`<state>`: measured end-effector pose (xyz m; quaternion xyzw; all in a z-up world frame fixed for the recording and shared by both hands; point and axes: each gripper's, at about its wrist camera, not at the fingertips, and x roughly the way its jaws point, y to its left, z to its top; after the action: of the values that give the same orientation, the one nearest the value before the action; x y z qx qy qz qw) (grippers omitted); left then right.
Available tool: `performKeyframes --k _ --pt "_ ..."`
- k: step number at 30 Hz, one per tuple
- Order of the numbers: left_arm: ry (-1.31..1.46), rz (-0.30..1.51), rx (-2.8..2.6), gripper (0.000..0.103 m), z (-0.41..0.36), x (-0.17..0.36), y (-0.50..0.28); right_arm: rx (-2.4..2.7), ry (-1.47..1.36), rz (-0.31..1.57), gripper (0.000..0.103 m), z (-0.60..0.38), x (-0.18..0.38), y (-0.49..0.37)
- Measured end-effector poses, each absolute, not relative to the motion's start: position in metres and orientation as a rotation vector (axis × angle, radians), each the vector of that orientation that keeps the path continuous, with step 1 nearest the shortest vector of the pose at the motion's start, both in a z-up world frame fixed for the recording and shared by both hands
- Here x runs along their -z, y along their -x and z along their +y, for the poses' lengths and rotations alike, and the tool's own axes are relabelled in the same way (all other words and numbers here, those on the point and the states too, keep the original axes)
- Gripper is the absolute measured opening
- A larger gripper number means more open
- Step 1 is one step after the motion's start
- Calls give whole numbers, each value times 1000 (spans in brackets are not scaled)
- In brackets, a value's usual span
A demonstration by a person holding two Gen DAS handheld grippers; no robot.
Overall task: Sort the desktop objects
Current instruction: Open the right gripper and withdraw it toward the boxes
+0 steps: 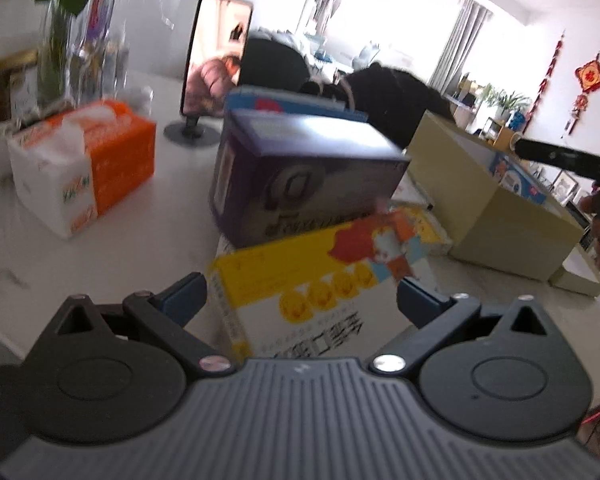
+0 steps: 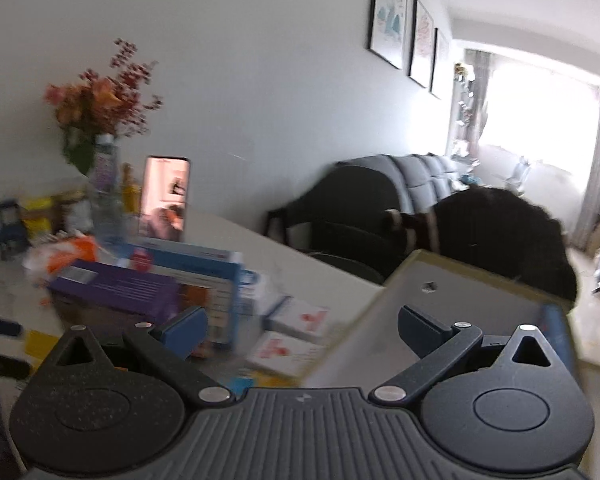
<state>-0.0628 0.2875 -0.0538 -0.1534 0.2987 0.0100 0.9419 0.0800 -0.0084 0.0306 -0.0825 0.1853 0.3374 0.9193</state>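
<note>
The left claw (image 1: 302,292) has its blue pads either side of a yellow-and-white cardboard box (image 1: 320,280) with cartoon faces; the box fills the gap, though blur hides whether the pads actually press on it. Its print is Chinese, upside down here and too smeared to read. Just behind it stands a dark purple carton (image 1: 308,180), with a blue-edged box (image 1: 292,100) behind that. To the left on the white marbled worktop (image 1: 120,248) sits an orange-and-white tissue pack (image 1: 84,160), its green lettering unreadable. A phone on a round stand (image 1: 216,56) rises farther back. An open beige cardboard box (image 1: 496,208) lies to the right.

From the right wrist, the right claw (image 2: 302,324) stands wide and holds nothing. The beige box's wall (image 2: 440,304) lies under its right finger. To the left are the purple carton (image 2: 116,288) and the blue-edged box (image 2: 204,272), and nearer, two small white boxes with red marks (image 2: 296,332); none of the writing is legible.
</note>
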Motion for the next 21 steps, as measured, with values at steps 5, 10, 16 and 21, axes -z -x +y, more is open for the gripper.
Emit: performKeyframes --k 5,10,16,21 --pt "313 600 -16 103 296 61 67 -816 126 425 102 17 -19 -65" --pt "343 597 27 103 303 67 63 -903 132 515 102 50 5 -58" --pt "360 595 74 103 307 74 58 -949 146 611 101 77 29 -62" --pt "378 587 105 103 309 78 55 -963 96 702 100 88 45 -76"
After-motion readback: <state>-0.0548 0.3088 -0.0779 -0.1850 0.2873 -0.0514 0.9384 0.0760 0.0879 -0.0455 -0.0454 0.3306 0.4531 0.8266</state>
